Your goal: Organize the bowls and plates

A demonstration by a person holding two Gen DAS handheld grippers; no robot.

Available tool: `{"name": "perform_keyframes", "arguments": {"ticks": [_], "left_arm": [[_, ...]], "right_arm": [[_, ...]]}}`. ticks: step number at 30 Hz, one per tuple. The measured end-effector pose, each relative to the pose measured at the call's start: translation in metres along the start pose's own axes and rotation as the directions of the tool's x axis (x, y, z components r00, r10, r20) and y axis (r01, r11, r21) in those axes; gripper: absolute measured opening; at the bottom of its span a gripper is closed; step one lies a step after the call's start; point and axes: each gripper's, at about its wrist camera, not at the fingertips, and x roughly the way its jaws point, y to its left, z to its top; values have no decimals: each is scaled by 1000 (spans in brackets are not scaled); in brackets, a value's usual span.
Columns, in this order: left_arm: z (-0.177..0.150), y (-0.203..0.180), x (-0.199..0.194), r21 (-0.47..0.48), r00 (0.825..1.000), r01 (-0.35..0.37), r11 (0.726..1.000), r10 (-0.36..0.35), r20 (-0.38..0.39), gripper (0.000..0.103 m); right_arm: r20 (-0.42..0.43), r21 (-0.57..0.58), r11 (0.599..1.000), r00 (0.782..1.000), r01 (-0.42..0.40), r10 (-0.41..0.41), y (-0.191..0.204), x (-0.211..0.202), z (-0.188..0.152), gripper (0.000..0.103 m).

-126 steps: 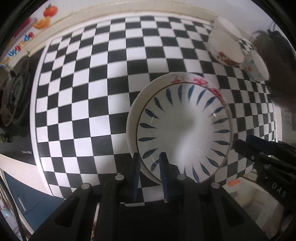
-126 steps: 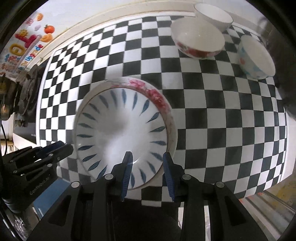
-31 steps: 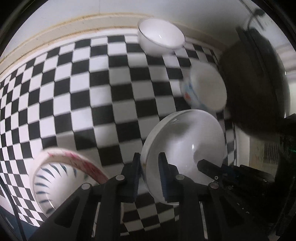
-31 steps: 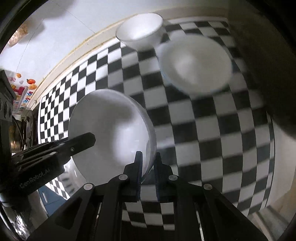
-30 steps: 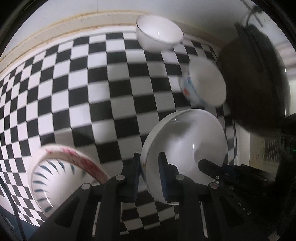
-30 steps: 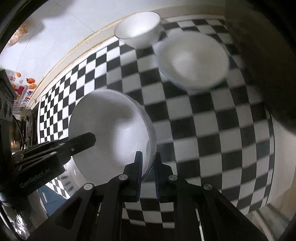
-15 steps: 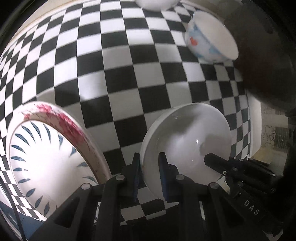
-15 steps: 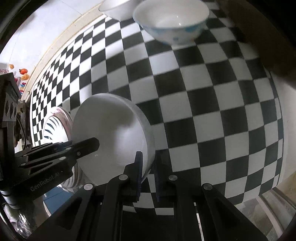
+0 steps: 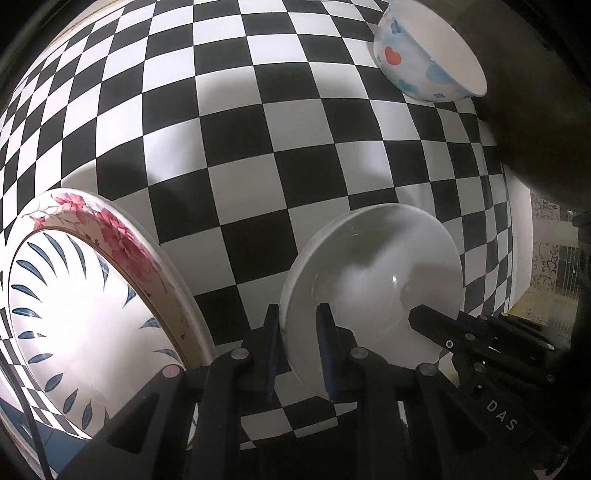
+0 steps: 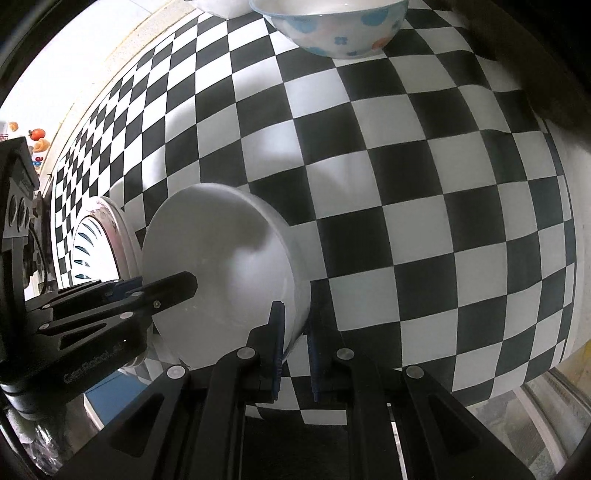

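Note:
Both grippers hold one white bowl (image 9: 373,280) by opposite rims, just above the checkered table. My left gripper (image 9: 297,325) is shut on its left rim; my right gripper (image 10: 295,321) is shut on its right rim, and the bowl (image 10: 218,266) fills the left of the right wrist view. A stack of two plates sits to the left: a blue-leaf plate (image 9: 77,317) on a pink-flower plate (image 9: 122,236). The stack also shows in the right wrist view (image 10: 96,243). A bowl with blue flowers and a red heart (image 9: 424,55) stands at the back right (image 10: 340,26).
The black-and-white checkered table (image 9: 258,147) has its right edge (image 9: 517,236) close to the held bowl. A dark bulky object (image 9: 535,92) stands at the right. Another white bowl (image 10: 218,7) shows at the top edge. A wall with fruit stickers (image 10: 37,140) is at the far left.
The white bowl, held by both grippers, has come toward the near side and down close to the table, beside the plate stack. The back bowls have slid toward the top of view.

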Motion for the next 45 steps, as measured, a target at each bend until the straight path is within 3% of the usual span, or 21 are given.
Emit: {"name": "perform_keyframes", "arguments": {"ticks": [4,7,10,12,14,16,22,29,34,37,45], "left_arm": [[-3,6,-10,-39,1000,-4,999,4,-12,17],[-10,2,-37,-37,999,-1,999,3,42,18],[-14,-7,-71,-14,993,-17,1000,19,120,18],[-8,-14,-92,-5,986,-12,1000,13,167,20],[5,-21,-102,17,981,-7,1000,4,193,28],[28,-28,-107,24,976,-15,1000,9,218,29],[118,-45,-92,23,981,24,999,-28,190,29],[193,-66,-46,43,996,33,999,-37,77,29],[216,-71,-14,58,1000,-14,998,13,14,29],[218,-70,0,78,999,-33,996,32,9,10],[211,-46,-6,69,997,-68,995,66,34,9]], "right_arm": [[-35,3,1000,999,-11,11,1,3,3,14],[-43,5,1000,999,-11,11,1,-3,3,14],[4,7,1000,1000,-13,13,-1,-28,5,16],[67,10,1000,998,-5,4,-3,-53,10,29],[123,27,1000,992,-11,7,-7,-72,18,43],[194,55,998,981,-3,-8,-13,-90,34,48],[301,135,984,942,113,-150,-31,-102,100,48],[279,142,970,932,198,-231,-31,-80,144,46],[259,156,969,938,193,-229,-31,-61,152,36],[253,170,967,940,190,-229,-28,-50,156,29],[237,141,976,951,166,-196,-21,-36,170,22]]}}
